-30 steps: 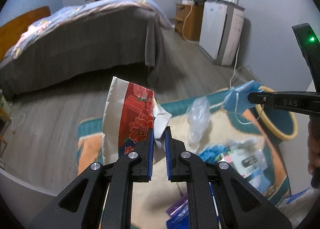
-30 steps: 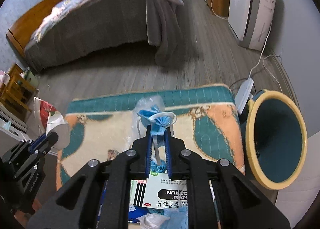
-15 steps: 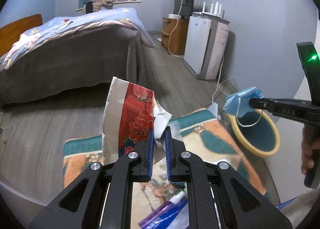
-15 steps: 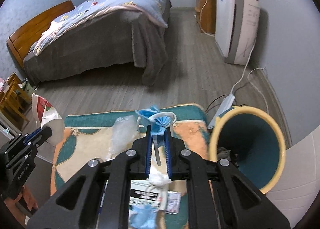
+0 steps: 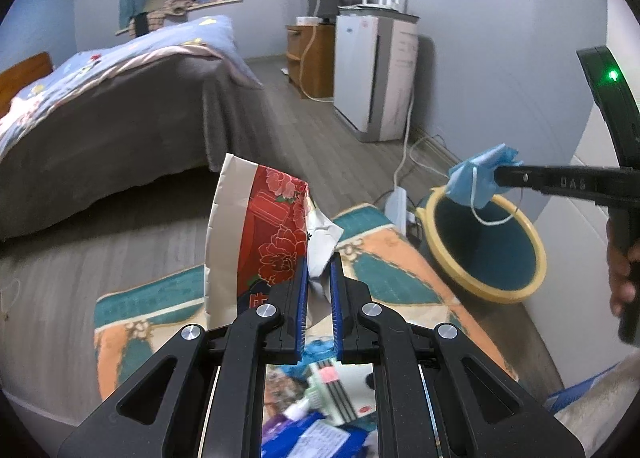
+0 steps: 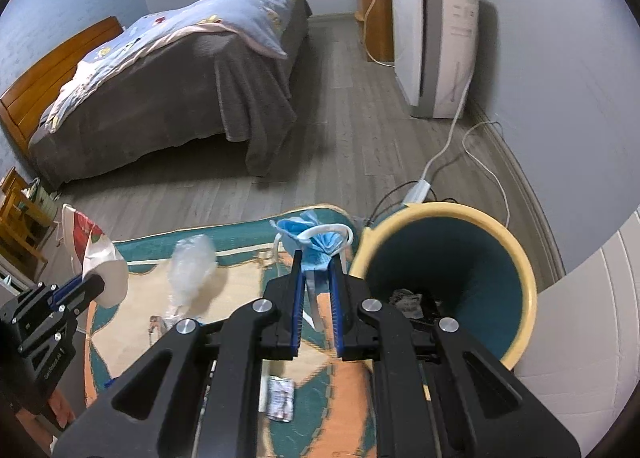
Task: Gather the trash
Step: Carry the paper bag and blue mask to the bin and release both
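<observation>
Left wrist view: left gripper (image 5: 319, 270) clamped on a red floral wrapper (image 5: 260, 234), which stands upright above the fingers w/ a crumpled white bit beside it. Right gripper (image 5: 498, 177) comes in from the right edge, jaws closed on a blue mask (image 5: 478, 178); mask hangs over the near rim of the bin (image 5: 516, 290), ear loop dangling into the opening. A hand (image 5: 622, 258) grips the right handle at the frame edge.

Right wrist view: right gripper (image 6: 318, 258) pinches the mask (image 6: 316, 238) w/ white loops sticking up; bin (image 6: 524, 298) sits just right of the fingertips, mouth tilted toward the camera, some dark scraps at its bottom. Left gripper (image 6: 86, 283) w/ the wrapper (image 6: 90, 254) at far left, well apart from the bin.

Around: tabletop (image 6: 352, 390) w/ a teal-orange patterned cloth, still carrying a clear plastic bag (image 6: 192, 266), a small packet (image 6: 280, 398), and in the left view boxes and a blue-purple packet (image 5: 316, 434) under the fingers. Behind the bin: power strip (image 6: 416, 191) and white cables on the floor (image 6: 340, 130). Bed (image 6: 168, 70) w/ grey cover across the room, white appliance (image 6: 436, 42) and wood cabinet (image 6: 374, 22) along the wall. Nothing sits btw mask and bin opening; plastic bag lies btw the two grippers.
</observation>
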